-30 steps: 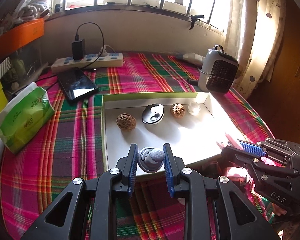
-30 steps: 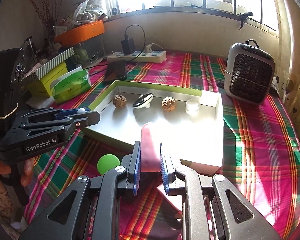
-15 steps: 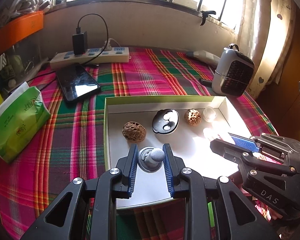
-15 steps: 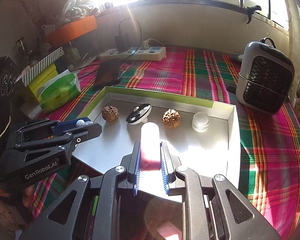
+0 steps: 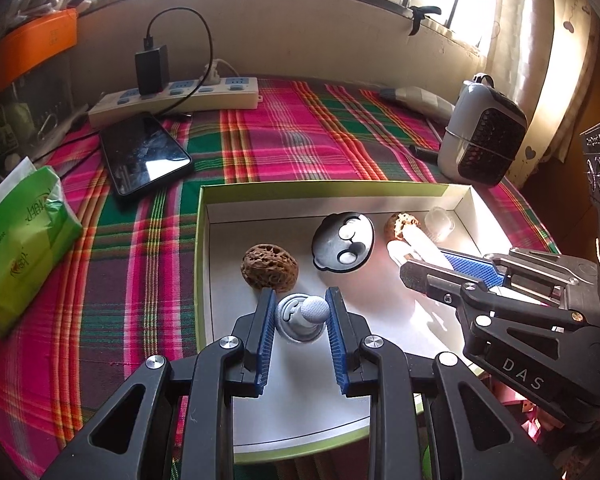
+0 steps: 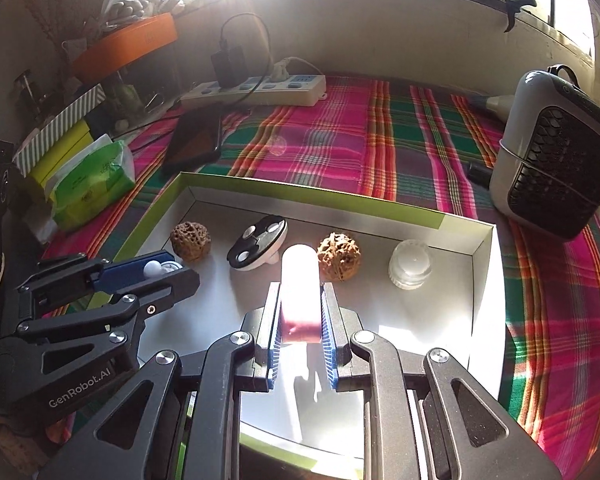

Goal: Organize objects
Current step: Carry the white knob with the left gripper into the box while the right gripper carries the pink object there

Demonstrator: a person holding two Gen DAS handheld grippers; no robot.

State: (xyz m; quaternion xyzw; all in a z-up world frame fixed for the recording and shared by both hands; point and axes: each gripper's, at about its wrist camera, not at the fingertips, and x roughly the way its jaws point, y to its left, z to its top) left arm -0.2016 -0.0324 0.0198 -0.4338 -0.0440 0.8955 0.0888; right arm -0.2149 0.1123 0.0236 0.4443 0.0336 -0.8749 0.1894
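Over the white tray (image 5: 466, 204), the left gripper (image 5: 300, 314) pinches a grey knob (image 5: 302, 316) while the right gripper (image 6: 300, 312) pinches a pink tube (image 6: 299, 280) pointing toward the 4 items at the tray's far wall.

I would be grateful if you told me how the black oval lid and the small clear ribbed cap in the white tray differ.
The black oval lid is dark, opaque and wide, with pale round spots on its face; the small clear ribbed cap is translucent, pale and narrower. The lid leans tilted on its edge, while the cap sits flat and upright. The lid lies left of centre, the cap near the right wall. Both rest loose in the white tray, along its far side.
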